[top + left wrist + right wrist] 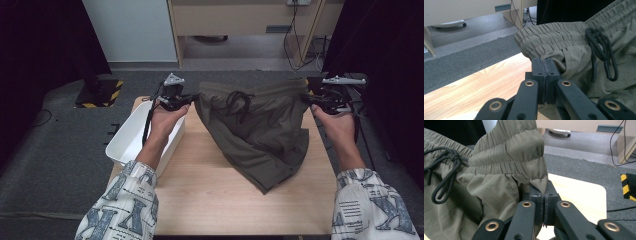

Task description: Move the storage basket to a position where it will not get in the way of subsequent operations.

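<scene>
Two grippers' jaws, seemingly clamped on olive shorts (260, 135) waistband corners

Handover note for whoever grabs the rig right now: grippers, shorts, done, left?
Left gripper: shut on the waistband's left corner of the olive-green drawstring shorts.
Right gripper: shut on the right corner.
Shorts hang stretched between them, legs trailing on the light wooden table. White plastic bin sits at the table's left edge.
Done: both corners gripped, shorts lifted.
Left: probably lay flat and fold, or bin them.
</scene>
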A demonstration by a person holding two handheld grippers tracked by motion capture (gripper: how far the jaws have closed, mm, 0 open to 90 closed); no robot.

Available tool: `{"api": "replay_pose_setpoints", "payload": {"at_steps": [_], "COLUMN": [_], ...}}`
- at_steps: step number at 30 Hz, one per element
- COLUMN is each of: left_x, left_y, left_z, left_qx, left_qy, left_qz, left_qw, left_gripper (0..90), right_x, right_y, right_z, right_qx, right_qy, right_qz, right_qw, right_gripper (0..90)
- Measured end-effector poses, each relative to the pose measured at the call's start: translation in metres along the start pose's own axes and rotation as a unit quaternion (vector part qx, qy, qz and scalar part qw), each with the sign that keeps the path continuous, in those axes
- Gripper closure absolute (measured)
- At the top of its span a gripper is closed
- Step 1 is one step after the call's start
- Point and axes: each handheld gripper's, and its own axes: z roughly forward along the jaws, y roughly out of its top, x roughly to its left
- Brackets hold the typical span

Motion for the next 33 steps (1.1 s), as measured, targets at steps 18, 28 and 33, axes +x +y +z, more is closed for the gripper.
{"api": "replay_pose_setpoints", "payload": {"at_steps": [18, 28, 33], "left_x": [0.0, 0.002, 0.01], "left_y": [-0.004, -0.004, -0.004], "left_z": [0.024, 0.023, 0.03], "left_qx": [0.029, 0.026, 0.029], "left_qy": [0.009, 0.007, 0.008], "left_qz": [0.004, 0.003, -0.003], "left_qw": [0.9995, 0.9996, 0.9995], "left_gripper": [88.8, 88.8, 88.8], "right_x": [-0.016, -0.015, -0.02], "right_y": [-0.02, -0.023, -0.021], "right_z": [0.029, 0.033, 0.04], "right_qx": [0.019, 0.022, 0.028], "right_qy": [-0.002, -0.005, -0.01], "right_qz": [0.023, 0.023, 0.022], "right_qw": [0.9996, 0.9995, 0.9993], "right_gripper": [88.8, 88.8, 88.8]}}
